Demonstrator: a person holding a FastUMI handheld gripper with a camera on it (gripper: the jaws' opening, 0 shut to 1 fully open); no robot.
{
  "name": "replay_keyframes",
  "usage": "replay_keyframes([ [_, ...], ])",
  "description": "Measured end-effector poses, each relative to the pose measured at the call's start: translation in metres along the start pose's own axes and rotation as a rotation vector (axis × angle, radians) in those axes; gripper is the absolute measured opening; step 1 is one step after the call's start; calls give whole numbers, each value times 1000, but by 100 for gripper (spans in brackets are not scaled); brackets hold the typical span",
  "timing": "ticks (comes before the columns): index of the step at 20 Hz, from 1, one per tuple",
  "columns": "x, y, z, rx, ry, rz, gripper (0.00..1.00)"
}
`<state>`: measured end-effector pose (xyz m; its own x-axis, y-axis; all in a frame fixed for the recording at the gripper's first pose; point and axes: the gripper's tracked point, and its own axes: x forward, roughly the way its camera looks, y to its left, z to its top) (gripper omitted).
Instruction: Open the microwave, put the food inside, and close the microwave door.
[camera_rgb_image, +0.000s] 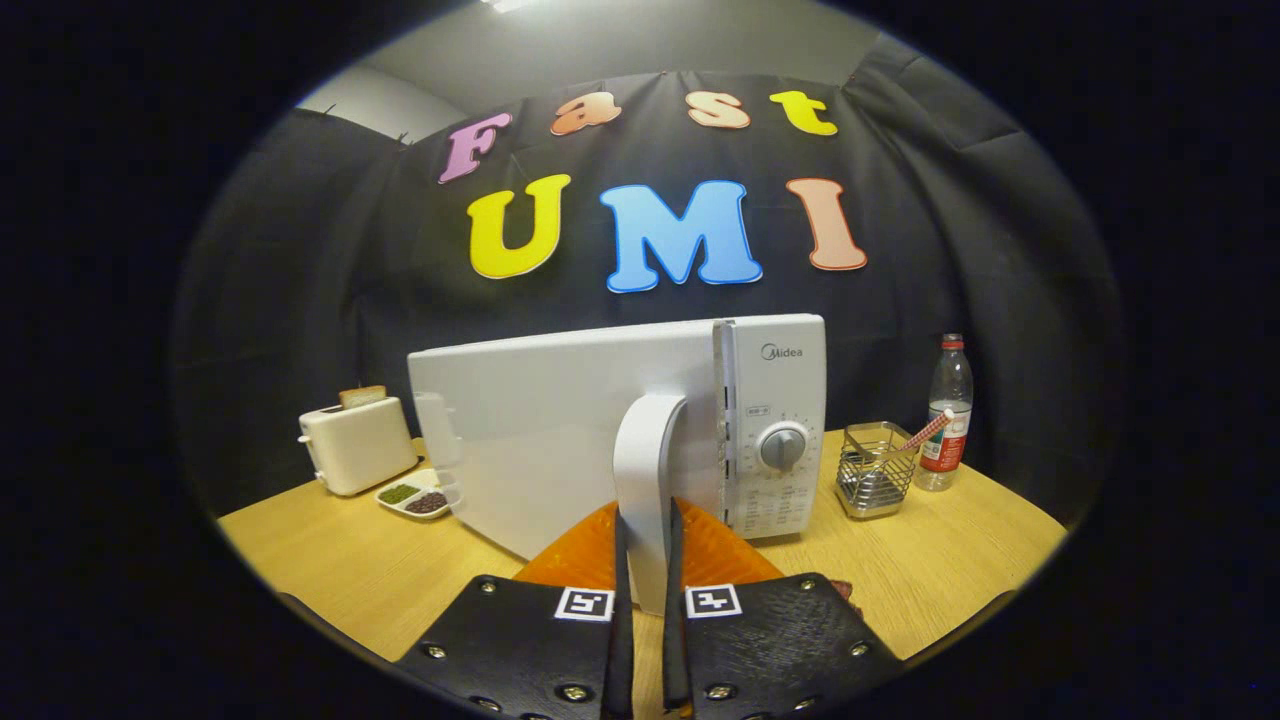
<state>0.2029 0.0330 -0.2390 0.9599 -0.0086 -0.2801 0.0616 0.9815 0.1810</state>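
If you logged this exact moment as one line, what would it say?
step: opening door | gripper: shut on door handle | microwave door: partly open | orange plate: on table below fingers

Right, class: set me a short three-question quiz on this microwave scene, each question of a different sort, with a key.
1. True or false: the microwave door is swung partly open.
2. What are the gripper fingers clamped on? A) the dial B) the door handle C) the toaster
3. Fill in: sticking out of the toaster top is a slice of ____.

Key
1. True.
2. B: both fingers press the sides of the door handle; the dial lies beyond, untouched.
3. Bread.
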Motion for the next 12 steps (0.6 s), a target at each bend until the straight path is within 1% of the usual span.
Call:
replay_keyframes([
  [4,-38,43,-8,2,1,100,11],
  [6,-53,66,-12,-8,-8,132,11],
  [12,-80,130,-22,-55,-55,146,11],
])
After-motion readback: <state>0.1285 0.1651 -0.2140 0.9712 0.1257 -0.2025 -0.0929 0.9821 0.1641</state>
